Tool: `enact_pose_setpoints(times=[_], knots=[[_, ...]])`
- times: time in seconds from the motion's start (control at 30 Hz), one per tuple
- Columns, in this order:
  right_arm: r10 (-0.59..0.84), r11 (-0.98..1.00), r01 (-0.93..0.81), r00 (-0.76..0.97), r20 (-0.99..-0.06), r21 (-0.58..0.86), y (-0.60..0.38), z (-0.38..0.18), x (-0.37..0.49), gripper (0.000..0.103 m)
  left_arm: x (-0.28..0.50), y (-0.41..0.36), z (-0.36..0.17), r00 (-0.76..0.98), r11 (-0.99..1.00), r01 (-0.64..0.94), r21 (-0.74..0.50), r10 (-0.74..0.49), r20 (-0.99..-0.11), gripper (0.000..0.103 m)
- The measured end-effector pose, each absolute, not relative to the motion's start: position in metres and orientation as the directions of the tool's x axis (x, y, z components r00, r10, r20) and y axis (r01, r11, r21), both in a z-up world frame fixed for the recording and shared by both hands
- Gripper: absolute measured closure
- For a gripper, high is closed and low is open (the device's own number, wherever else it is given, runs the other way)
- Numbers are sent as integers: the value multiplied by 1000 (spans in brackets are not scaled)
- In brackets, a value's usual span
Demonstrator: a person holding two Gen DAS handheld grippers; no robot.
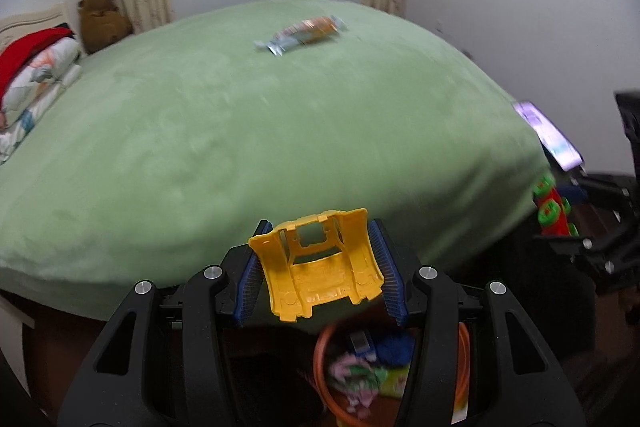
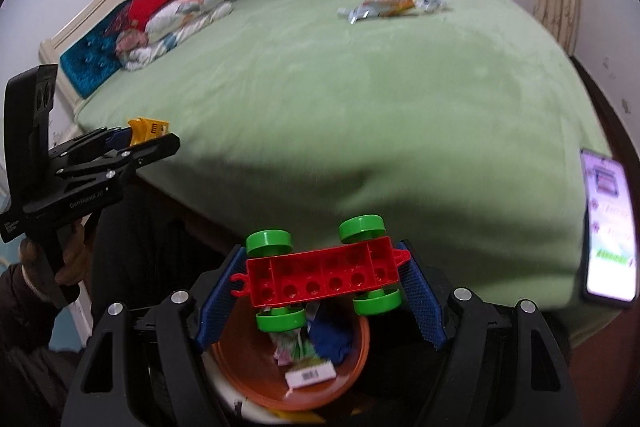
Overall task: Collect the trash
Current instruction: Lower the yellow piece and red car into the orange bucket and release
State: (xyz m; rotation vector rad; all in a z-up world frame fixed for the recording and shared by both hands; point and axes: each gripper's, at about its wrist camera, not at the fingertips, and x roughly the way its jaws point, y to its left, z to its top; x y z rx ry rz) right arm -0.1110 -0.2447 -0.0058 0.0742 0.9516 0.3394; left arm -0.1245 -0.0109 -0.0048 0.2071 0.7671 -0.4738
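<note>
Over bin | L claw: 1 yellow shell | R claw: 1 red chassis (4 wheels)

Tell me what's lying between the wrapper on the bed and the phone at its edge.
Nothing: only bare green blanket lies between the wrapper and the phone, clearest in the right wrist view.

Between your left fingers sits a yellow toy shell, underside showing; between your right fingers, a red wheeled block, upturned, above the orange bin. Beyond lies a crumpled wrapper.
</note>
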Motion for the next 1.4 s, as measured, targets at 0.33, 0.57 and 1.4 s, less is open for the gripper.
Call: enact_pose_setpoints(times=[0.33, 0.57, 1.4], knots=[[345, 919, -310, 341, -874, 242, -232, -70, -108, 29, -143, -20, -75, 431, 817, 576, -10, -314, -846, 54], [334, 881, -419, 224, -916, 219, -209, -98, -103, 29, -141, -34, -117, 300, 805, 593, -29, -254, -919, 54], [296, 779, -605, 124, -947, 164, -179, -126, -91, 15, -118, -29, -144, 186, 820, 568, -73, -214, -959, 18]])
